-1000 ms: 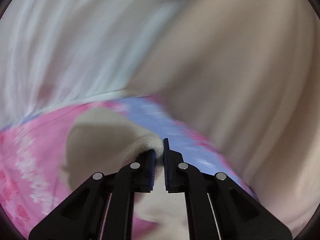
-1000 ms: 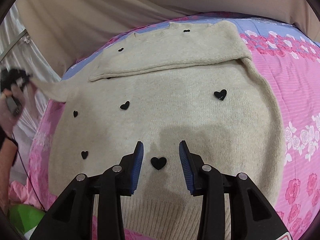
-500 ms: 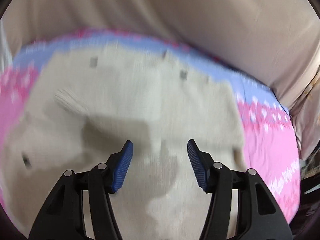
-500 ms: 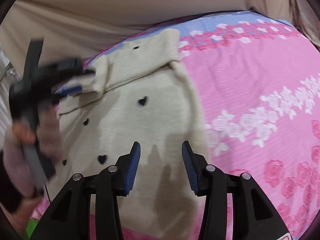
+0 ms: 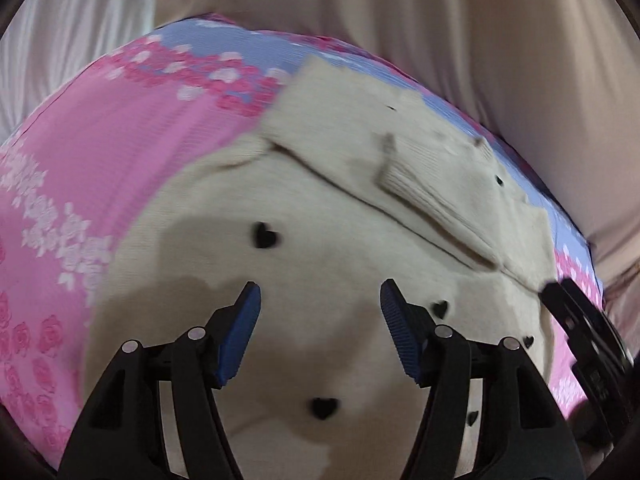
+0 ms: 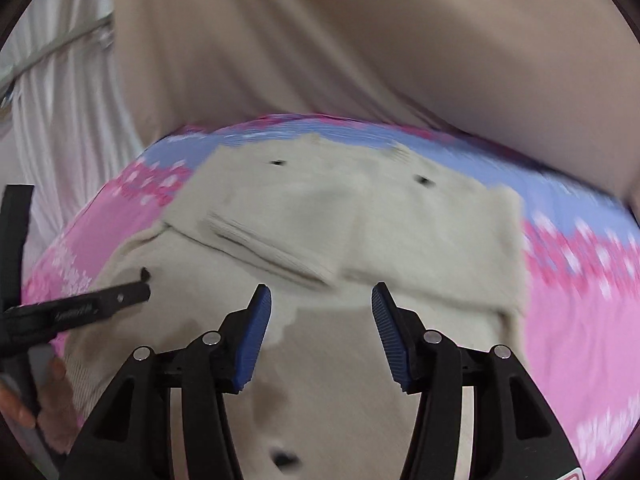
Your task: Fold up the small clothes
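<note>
A cream knit sweater (image 5: 320, 248) with small black hearts lies flat on a pink and blue flowered sheet (image 5: 100, 152). Both sleeves are folded across its chest, cuffs overlapping near the middle (image 5: 424, 188). My left gripper (image 5: 320, 320) is open and empty, just above the sweater's body. My right gripper (image 6: 320, 316) is open and empty, above the lower body below the folded sleeves (image 6: 272, 256). The sweater fills the right wrist view (image 6: 400, 208). The right gripper's body shows at the right edge of the left wrist view (image 5: 580, 336); the left gripper shows at the left of the right wrist view (image 6: 80, 308).
A beige curtain (image 5: 440, 32) hangs behind the bed, with white drapery (image 5: 60, 40) to its left. The flowered sheet (image 6: 580, 300) extends on both sides of the sweater. My hand (image 6: 24, 412) is at the lower left of the right wrist view.
My left gripper let go of the sleeve it was carrying, opened, and pulled back toward the sweater's lower body. The sleeve now lies across the chest. My right gripper swung back over the sweater's middle.
</note>
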The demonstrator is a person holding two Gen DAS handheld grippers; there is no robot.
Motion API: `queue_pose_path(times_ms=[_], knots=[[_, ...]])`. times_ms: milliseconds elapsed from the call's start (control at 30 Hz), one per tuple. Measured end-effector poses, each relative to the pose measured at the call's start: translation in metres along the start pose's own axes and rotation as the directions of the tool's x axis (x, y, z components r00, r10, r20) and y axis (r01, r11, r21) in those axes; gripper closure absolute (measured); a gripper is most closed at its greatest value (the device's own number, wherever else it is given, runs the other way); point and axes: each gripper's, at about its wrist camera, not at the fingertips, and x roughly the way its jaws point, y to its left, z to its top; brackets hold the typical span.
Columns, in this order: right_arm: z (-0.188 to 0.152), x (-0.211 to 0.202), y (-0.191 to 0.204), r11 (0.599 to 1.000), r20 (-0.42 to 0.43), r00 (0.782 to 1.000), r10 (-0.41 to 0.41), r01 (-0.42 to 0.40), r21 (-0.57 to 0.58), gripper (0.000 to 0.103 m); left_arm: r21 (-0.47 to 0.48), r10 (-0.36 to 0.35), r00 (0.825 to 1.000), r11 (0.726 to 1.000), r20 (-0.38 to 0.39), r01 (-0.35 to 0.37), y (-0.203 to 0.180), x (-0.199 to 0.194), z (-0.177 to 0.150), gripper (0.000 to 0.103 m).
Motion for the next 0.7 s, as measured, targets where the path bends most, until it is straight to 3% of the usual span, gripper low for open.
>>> queue_pose_path(times_ms=[133, 300, 333, 367, 400, 467, 533, 600, 667, 700], knots=[[0.023, 0.059, 0.039, 0.998, -0.059, 0.998, 0.019, -0.023, -0.057, 0.051, -0.074, 0.015, 1.0, 0.997, 0.017, -0.013, 0.04, -0.008, 0.01, 0.041], [0.03, 0.107, 0.066, 0.993, -0.105, 0.993, -0.052, 0.04, -0.108, 0.052, -0.117, 0.026, 0.999, 0.993, 0.03, -0.023, 0.076, -0.015, 0.018, 0.038], [0.034, 0.109, 0.066, 0.994, -0.106, 0.993, -0.052, 0.041, -0.102, 0.066, -0.124, 0.025, 0.999, 0.992, 0.032, -0.02, 0.082, -0.016, 0.02, 0.038], [0.041, 0.108, 0.06, 0.997, -0.109, 0.993, -0.036, 0.028, -0.07, 0.096, -0.13, 0.021, 0.999, 0.991, 0.032, -0.017, 0.085, -0.017, 0.021, 0.038], [0.048, 0.103, 0.052, 1.0, -0.1, 0.995, -0.009, 0.008, -0.016, 0.095, -0.136, 0.018, 0.999, 0.991, 0.031, -0.014, 0.088, -0.017, 0.023, 0.038], [0.062, 0.065, 0.009, 0.978, 0.02, 0.997, 0.075, -0.077, 0.195, 0.095, -0.153, -0.005, 1.0, 0.988, 0.031, 0.01, 0.09, -0.016, 0.028, 0.038], [0.062, 0.021, -0.047, 0.89, 0.175, 0.979, 0.104, -0.171, 0.422, 0.095, -0.167, -0.037, 0.999, 0.985, 0.029, 0.041, 0.088, -0.012, 0.035, 0.038], [0.036, -0.008, -0.107, 0.756, 0.26, 0.963, 0.075, -0.225, 0.615, 0.095, -0.182, -0.082, 0.996, 0.98, 0.021, 0.085, 0.082, -0.006, 0.041, 0.037], [-0.006, -0.012, -0.157, 0.635, 0.234, 0.972, 0.005, -0.184, 0.75, 0.094, -0.217, -0.159, 0.987, 0.964, -0.003, 0.155, 0.069, 0.009, 0.052, 0.034], [-0.025, -0.005, -0.175, 0.598, 0.181, 0.983, -0.013, -0.137, 0.789, 0.094, -0.239, -0.193, 0.981, 0.954, -0.015, 0.184, 0.062, 0.019, 0.057, 0.033]])
